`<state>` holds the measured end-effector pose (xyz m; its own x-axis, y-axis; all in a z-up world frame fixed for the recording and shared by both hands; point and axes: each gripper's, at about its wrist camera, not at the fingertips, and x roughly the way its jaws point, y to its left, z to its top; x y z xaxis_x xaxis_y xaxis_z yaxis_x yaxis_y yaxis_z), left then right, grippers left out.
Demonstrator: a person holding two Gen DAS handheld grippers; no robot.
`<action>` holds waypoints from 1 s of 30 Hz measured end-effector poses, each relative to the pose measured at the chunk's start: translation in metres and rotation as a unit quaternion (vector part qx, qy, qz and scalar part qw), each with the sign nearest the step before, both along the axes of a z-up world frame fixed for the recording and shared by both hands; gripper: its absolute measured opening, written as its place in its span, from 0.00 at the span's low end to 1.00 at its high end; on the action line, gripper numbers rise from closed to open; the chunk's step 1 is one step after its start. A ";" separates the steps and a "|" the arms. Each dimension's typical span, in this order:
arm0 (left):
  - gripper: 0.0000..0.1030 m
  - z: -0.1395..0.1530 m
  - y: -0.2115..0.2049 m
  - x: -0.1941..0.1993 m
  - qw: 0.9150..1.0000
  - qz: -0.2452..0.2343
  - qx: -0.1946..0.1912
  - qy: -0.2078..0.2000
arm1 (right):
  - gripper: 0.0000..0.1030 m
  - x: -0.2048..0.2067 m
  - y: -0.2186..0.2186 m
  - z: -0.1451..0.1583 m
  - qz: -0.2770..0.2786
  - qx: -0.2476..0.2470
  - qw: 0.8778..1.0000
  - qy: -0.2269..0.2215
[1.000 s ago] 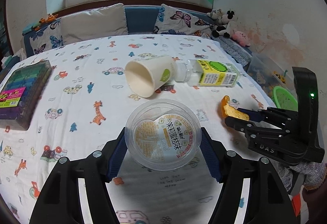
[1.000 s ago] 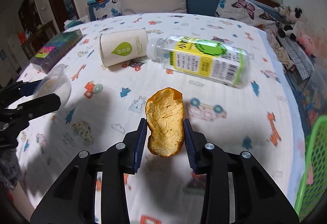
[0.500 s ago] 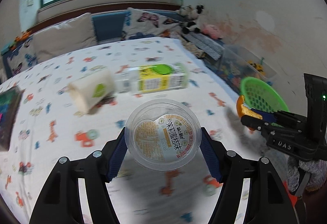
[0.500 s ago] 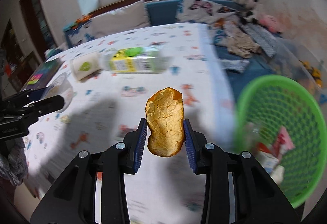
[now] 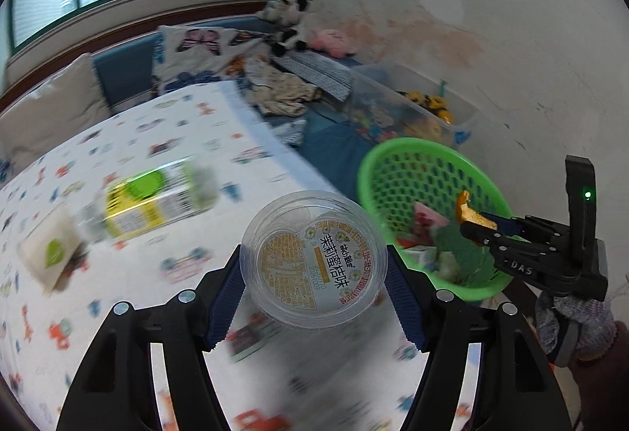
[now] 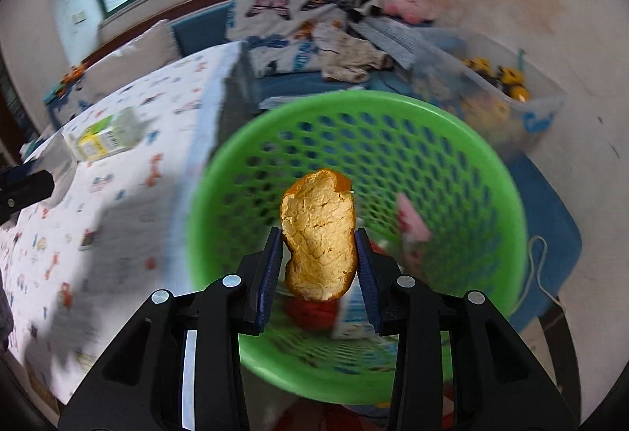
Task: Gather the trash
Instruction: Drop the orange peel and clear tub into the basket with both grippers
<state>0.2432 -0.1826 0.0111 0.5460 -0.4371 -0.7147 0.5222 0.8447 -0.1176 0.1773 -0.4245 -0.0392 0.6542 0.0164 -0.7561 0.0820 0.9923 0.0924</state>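
The big bed sheet (image 5: 165, 155) is white with little cartoon animals and cars on it. Its edge runs right beside the green basket (image 6: 412, 108). The basket is round, with many holes in its wall, and it sits lower than the sheet, just past that edge. Some wrappers lie at its bottom. Its top is wide open, with free room above it.

On the sheet, well apart from the basket, a clear bottle with a yellow label (image 5: 153, 203) lies on its side. A white paper cup (image 5: 47, 254) lies just beside it. Both look blurry.

The left gripper (image 5: 314, 289) pinches a round clear plastic cup (image 5: 312, 258) with a printed lid, held above the sheet near its edge.

The right gripper (image 6: 319, 258) is over the basket's open top. An orange peel (image 6: 318, 234), orange outside and pale inside, stands between its blue pads. Its jaws have just been opening a little, and a thin gap shows on the left side of the peel.
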 end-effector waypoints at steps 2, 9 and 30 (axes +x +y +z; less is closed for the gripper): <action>0.64 0.000 -0.021 0.003 1.000 -0.015 0.003 0.002 | 0.40 -0.003 -0.012 -0.004 -0.012 -0.001 1.000 0.002; 0.64 -0.001 -0.076 0.011 0.998 -0.053 0.018 0.001 | 0.55 -0.015 -0.043 -0.009 -0.041 0.017 0.999 -0.002; 0.76 -0.035 -0.155 0.014 0.993 -0.106 0.051 0.031 | 0.63 -0.057 -0.060 0.008 -0.064 0.034 0.997 -0.033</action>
